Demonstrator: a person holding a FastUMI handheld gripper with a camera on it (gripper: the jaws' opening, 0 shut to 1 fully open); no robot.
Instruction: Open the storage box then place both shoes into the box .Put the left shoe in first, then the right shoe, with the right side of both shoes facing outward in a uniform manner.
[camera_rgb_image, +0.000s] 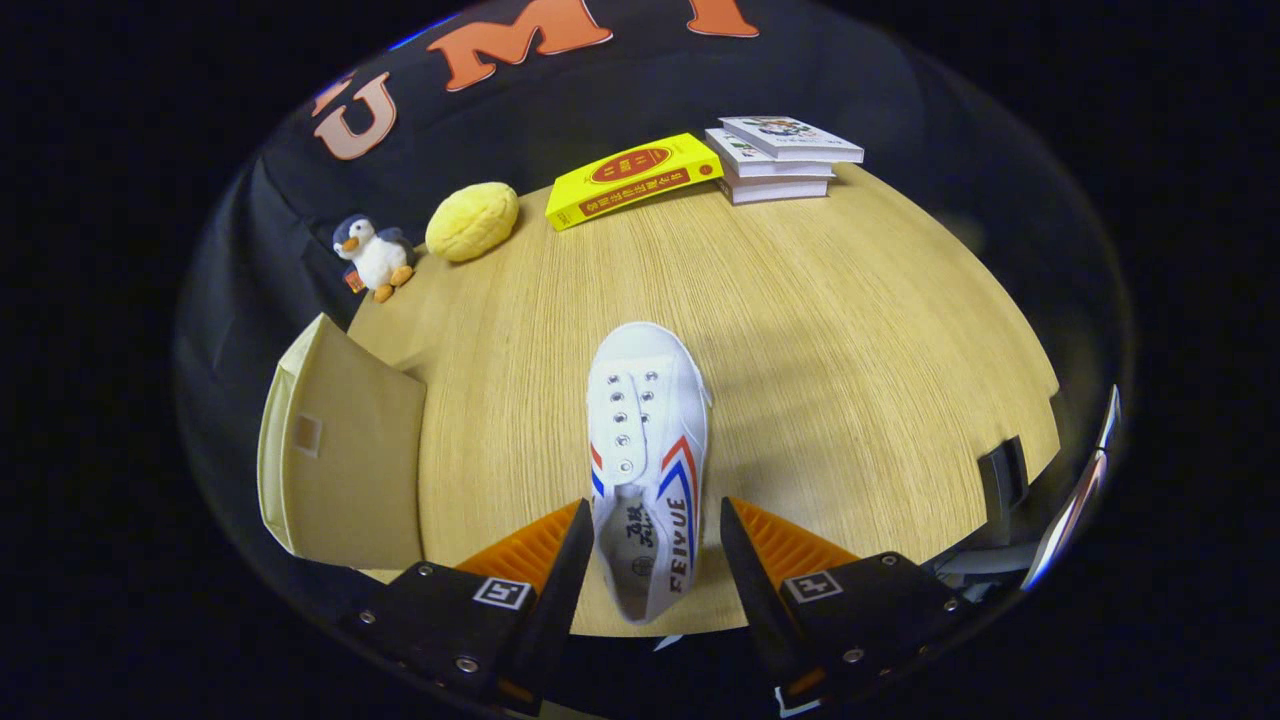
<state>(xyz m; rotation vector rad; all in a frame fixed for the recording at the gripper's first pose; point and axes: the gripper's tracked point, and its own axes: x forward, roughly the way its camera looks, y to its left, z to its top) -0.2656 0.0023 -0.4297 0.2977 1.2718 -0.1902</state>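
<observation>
The jaws of the gripper (650, 530) stand spread, gripping nothing, with the heel of a white shoe (648, 450) between them. It lies on a pale wooden table (850, 330) backed by black cloth; the beige box (340, 450) stands left, books (780, 155) far beyond.

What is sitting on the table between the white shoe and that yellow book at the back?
Nothing: in the gripper view, bare wooden table runs from the white shoe, whose heel sits between the open gripper's fingers, to the yellow book.
</observation>
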